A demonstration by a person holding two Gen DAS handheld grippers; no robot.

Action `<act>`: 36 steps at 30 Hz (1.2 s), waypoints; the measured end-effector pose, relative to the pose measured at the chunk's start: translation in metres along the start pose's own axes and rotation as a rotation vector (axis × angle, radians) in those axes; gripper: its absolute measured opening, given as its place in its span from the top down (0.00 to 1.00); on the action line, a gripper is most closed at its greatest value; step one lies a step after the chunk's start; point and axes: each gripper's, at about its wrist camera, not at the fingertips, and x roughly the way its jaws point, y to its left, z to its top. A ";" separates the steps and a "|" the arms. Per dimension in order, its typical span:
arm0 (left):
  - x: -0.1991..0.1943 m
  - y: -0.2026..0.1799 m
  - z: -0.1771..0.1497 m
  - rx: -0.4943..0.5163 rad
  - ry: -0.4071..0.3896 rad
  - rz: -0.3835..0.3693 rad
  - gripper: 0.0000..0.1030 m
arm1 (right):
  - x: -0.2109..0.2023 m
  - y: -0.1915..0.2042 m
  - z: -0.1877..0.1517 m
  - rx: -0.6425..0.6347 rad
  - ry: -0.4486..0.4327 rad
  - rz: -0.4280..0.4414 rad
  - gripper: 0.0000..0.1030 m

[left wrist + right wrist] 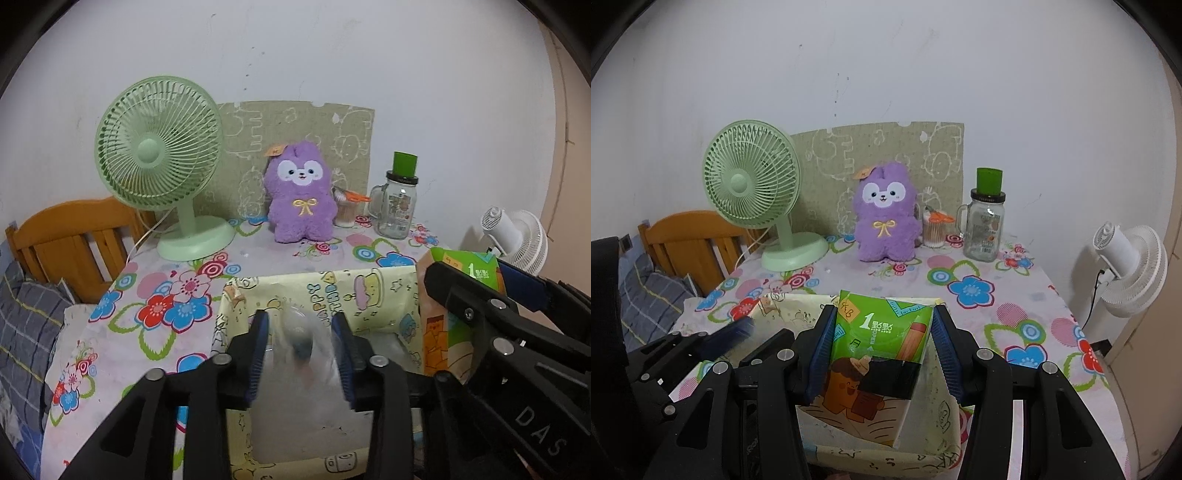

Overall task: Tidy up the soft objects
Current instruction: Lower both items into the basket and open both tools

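A pale yellow cartoon-print fabric box (pixel 369 295) (pixel 783 306) sits on the near part of the flowered table. My left gripper (pixel 301 354) is over its opening, shut on a clear plastic bag (pixel 303 347) with something dark inside. My right gripper (pixel 882 350) is shut on a green and orange tissue pack (pixel 882 347) held over the box; that pack also shows in the left wrist view (pixel 458 291). A purple plush toy (pixel 301 195) (pixel 884 214) stands upright at the back of the table.
A green desk fan (pixel 162 162) (pixel 757 188) stands back left, a glass jar with green lid (pixel 397 199) (pixel 985 218) and a cotton swab cup (pixel 934 229) back right. A white fan (pixel 1126 269) stands off the table's right edge, a wooden bed frame (pixel 690 240) left.
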 end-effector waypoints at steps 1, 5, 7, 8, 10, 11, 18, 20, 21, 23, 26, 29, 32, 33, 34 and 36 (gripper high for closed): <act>0.000 0.002 -0.001 -0.007 0.000 0.004 0.52 | 0.001 0.000 -0.001 0.002 0.003 0.002 0.47; 0.003 0.005 -0.004 -0.024 0.013 0.002 0.42 | 0.009 0.000 -0.003 0.006 0.020 0.014 0.47; 0.004 0.004 -0.005 -0.018 0.014 0.011 0.32 | 0.013 0.000 -0.003 0.005 0.032 0.024 0.47; 0.003 0.004 -0.006 -0.016 0.013 0.014 0.30 | 0.015 0.000 -0.003 0.004 0.040 0.029 0.47; 0.002 0.005 -0.007 -0.016 0.013 0.011 0.25 | 0.017 0.000 -0.005 0.006 0.062 0.036 0.47; 0.001 0.005 -0.007 -0.017 0.013 0.012 0.25 | 0.018 0.001 -0.006 0.008 0.065 0.038 0.47; -0.003 0.004 -0.010 -0.010 0.018 0.007 0.21 | 0.015 0.007 -0.007 -0.012 0.072 0.016 0.20; -0.004 0.004 -0.010 -0.013 0.022 -0.005 0.18 | 0.011 0.007 -0.007 -0.018 0.057 -0.015 0.09; -0.005 0.004 -0.009 -0.015 0.033 -0.010 0.15 | 0.008 0.008 -0.007 -0.024 0.047 -0.036 0.07; -0.006 0.004 -0.009 -0.016 0.046 -0.013 0.15 | 0.003 0.009 -0.006 -0.036 0.035 -0.057 0.07; -0.011 0.004 -0.010 -0.020 0.042 -0.014 0.14 | -0.003 0.009 -0.006 -0.038 0.036 -0.051 0.07; -0.018 0.003 -0.011 -0.015 0.033 -0.014 0.13 | -0.010 0.009 -0.007 -0.033 0.029 -0.046 0.07; -0.025 0.002 -0.011 -0.006 0.026 -0.010 0.12 | -0.019 0.010 -0.007 -0.028 0.021 -0.042 0.07; -0.029 0.001 -0.011 -0.003 0.021 -0.009 0.12 | -0.022 0.011 -0.007 -0.026 0.019 -0.039 0.07; -0.032 0.001 -0.011 -0.001 0.016 -0.009 0.12 | -0.025 0.011 -0.007 -0.025 0.017 -0.037 0.07; -0.039 0.000 -0.011 0.002 0.007 -0.006 0.12 | -0.033 0.012 -0.007 -0.023 0.006 -0.038 0.07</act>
